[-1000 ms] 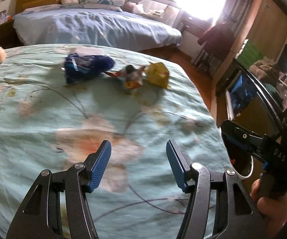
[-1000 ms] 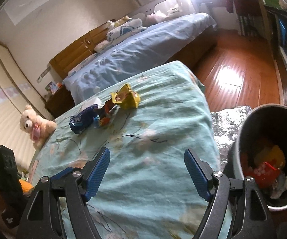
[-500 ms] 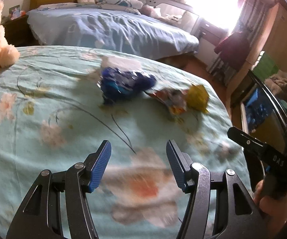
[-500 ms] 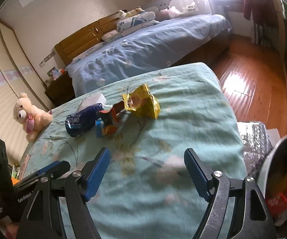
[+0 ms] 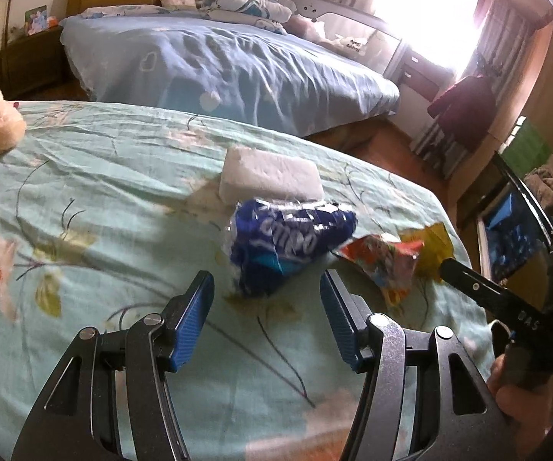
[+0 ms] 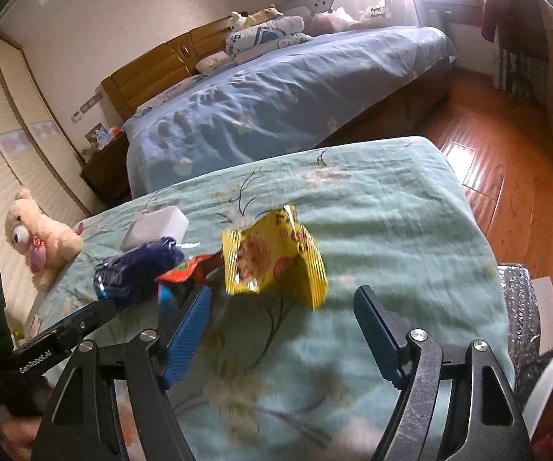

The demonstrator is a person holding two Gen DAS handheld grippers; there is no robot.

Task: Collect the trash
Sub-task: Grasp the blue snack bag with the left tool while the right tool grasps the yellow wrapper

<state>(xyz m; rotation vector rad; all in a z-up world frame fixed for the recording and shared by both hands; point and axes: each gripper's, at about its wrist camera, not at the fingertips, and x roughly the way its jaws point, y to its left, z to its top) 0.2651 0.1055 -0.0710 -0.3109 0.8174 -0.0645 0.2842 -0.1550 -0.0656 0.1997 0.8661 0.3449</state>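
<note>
Three wrappers lie together on the green flowered bedcover (image 5: 84, 192). A crumpled blue wrapper (image 5: 291, 238) sits just ahead of my left gripper (image 5: 265, 284), whose jaws stand open around its near end without touching it. Right of it lie a red-orange wrapper (image 5: 384, 261) and a yellow snack bag (image 5: 434, 246). In the right wrist view the yellow snack bag (image 6: 272, 257) stands just beyond my right gripper (image 6: 284, 294), whose jaws are closing a little with nothing pressed between them. The blue wrapper (image 6: 134, 272) and red-orange wrapper (image 6: 184, 269) lie to its left.
A white tissue pack (image 5: 270, 174) lies behind the wrappers. A cream teddy bear (image 6: 42, 238) sits at the cover's left. A bin rim (image 6: 549, 380) shows at lower right, beside the bed's edge and wooden floor (image 6: 507, 146). A blue-covered bed (image 5: 218, 65) stands behind.
Both grippers have moved forward across the cover toward the wrappers, which now sit much closer. The bin has slid almost out of the right wrist view.
</note>
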